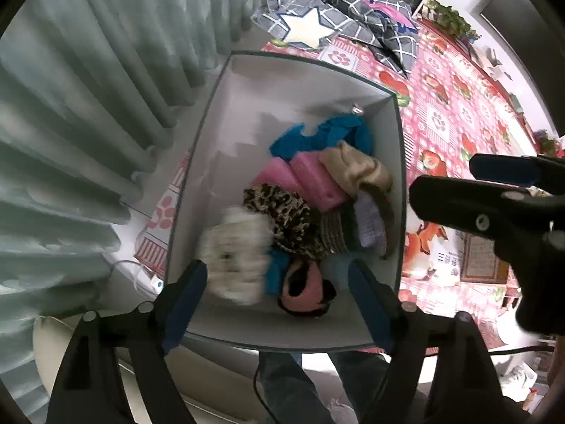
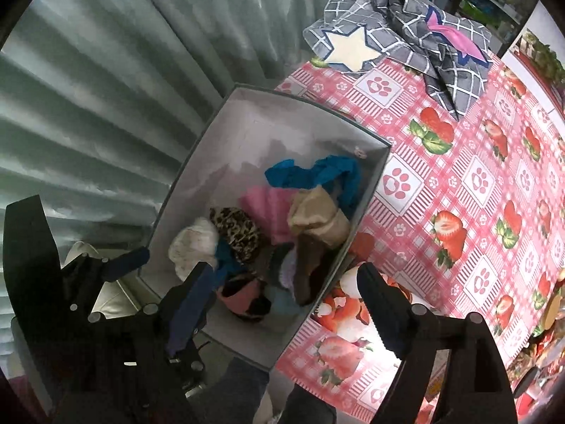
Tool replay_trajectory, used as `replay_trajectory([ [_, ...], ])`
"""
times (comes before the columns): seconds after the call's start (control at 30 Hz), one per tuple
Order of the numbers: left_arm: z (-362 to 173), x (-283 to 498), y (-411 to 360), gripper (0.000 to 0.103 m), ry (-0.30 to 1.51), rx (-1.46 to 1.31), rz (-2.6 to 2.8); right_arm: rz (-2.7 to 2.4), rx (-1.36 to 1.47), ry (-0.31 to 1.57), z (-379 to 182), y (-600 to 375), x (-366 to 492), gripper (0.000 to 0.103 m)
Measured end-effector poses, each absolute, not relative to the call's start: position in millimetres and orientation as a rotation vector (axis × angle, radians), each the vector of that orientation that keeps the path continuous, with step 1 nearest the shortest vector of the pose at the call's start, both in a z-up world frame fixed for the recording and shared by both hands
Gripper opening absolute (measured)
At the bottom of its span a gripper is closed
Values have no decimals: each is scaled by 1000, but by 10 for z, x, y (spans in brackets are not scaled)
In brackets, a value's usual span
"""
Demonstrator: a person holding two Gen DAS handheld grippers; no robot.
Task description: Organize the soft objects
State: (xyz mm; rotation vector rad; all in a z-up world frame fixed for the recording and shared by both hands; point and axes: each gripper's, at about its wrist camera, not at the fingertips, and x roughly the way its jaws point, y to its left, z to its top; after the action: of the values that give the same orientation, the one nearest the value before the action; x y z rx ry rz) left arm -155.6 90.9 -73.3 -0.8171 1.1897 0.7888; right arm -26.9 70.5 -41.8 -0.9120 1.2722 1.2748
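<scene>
A grey box (image 1: 397, 183) (image 2: 254, 113) sits at the left edge of the table. It holds several soft items: a blue cloth (image 1: 317, 136) (image 2: 310, 175), a pink one (image 1: 303, 180), a tan hat (image 1: 356, 166) (image 2: 317, 217), a leopard-print piece (image 1: 282, 219) (image 2: 236, 229) and a white fluffy item (image 1: 236, 258) (image 2: 194, 243), blurred in the left wrist view. My left gripper (image 1: 279, 296) is open above the box's near end, nothing between its fingers. My right gripper (image 2: 282, 293) is open and empty over the box's near right corner.
A grey checked cloth with a white star (image 1: 335, 17) (image 2: 399, 31) lies at the far end of the pink strawberry tablecloth (image 2: 459, 194). A pale curtain (image 1: 88, 106) hangs left of the box. Small items crowd the table's right edge.
</scene>
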Motion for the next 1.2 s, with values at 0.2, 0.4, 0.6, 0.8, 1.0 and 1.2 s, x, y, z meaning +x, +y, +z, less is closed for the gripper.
replay_trajectory([
  [0.2,-611,-1507,869,94,1188,-718,841,1203,-926,1252,-419,607,-195,103],
  [0.4,-558,-1484,806,94,1211,-647,819,1201,-959,1190,-348,502,-230,103],
  [0.6,-567,-1499,775,94,1236,-655,807,1189,-949,1198,-343,430,-229,103],
  [0.8,-526,-1497,779,94,1252,-636,805,1182,-922,1216,-339,371,-245,103],
  [1.0,-478,-1455,770,94,1272,-596,785,1175,-910,1219,-334,314,-317,103],
  [1.2,-420,-1432,776,94,1284,-561,766,1169,-880,1224,-303,287,-347,103],
])
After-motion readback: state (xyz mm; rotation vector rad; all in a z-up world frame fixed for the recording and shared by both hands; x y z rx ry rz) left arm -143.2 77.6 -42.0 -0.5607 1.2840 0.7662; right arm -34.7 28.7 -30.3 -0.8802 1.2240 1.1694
